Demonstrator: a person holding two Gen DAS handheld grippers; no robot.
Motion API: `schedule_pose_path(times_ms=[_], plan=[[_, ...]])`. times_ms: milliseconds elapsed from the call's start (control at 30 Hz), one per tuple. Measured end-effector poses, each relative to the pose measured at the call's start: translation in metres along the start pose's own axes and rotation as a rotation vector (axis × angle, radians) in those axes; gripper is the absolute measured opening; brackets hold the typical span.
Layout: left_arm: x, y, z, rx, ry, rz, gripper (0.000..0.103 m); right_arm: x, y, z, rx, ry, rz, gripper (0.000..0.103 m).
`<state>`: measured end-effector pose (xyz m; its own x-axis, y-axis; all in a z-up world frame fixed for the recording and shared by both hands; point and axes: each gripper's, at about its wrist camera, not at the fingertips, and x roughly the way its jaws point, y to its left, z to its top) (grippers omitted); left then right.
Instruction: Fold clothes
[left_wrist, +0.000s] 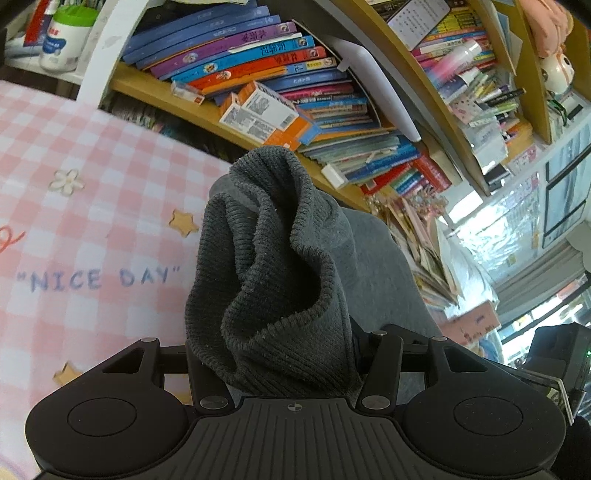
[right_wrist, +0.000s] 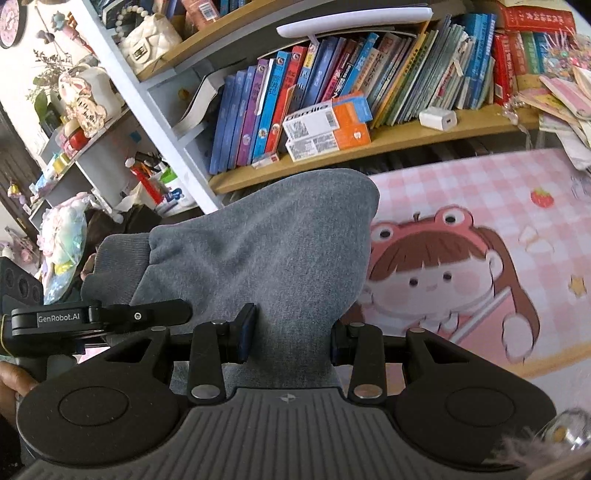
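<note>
Left gripper (left_wrist: 273, 365) and right gripper (right_wrist: 291, 339) clamp grey garment (right_wrist: 266, 251) before book-filled shelf (right_wrist: 369, 147).

My black left claw (left_wrist: 273, 354): dark grey ribbed hem (left_wrist: 269, 266). My black right claw (right_wrist: 291, 334), blue pads: lighter grey garment (right_wrist: 266, 243). Mat (right_wrist: 480, 192): pink-and-white check, yellow stars, red strawberry, brown-haired cartoon girl (right_wrist: 436, 273). Books (right_wrist: 280, 96): blue, purple, red.
</note>
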<state>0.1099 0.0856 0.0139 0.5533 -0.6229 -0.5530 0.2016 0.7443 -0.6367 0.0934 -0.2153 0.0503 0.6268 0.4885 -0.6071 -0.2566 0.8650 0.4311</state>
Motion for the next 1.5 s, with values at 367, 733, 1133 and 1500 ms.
schedule_pose_path(times_ms=[367,733,1133,1500], plan=[[0.048,-0.006,0.036,0.007,-0.029,0.032,0.05,0.039,-0.044,0.048,-0.012,-0.004,0.035,0.034],[0.083,0.005,0.059,-0.016,-0.05,0.065,0.05,0.079,-0.066,0.076,-0.023,0.014,0.049,0.034],[0.111,0.018,0.072,-0.041,-0.041,0.091,0.051,0.113,-0.087,0.087,-0.006,0.035,0.055,0.034],[0.133,0.034,0.068,-0.072,-0.001,0.117,0.055,0.135,-0.113,0.075,0.089,0.06,0.066,0.037]])
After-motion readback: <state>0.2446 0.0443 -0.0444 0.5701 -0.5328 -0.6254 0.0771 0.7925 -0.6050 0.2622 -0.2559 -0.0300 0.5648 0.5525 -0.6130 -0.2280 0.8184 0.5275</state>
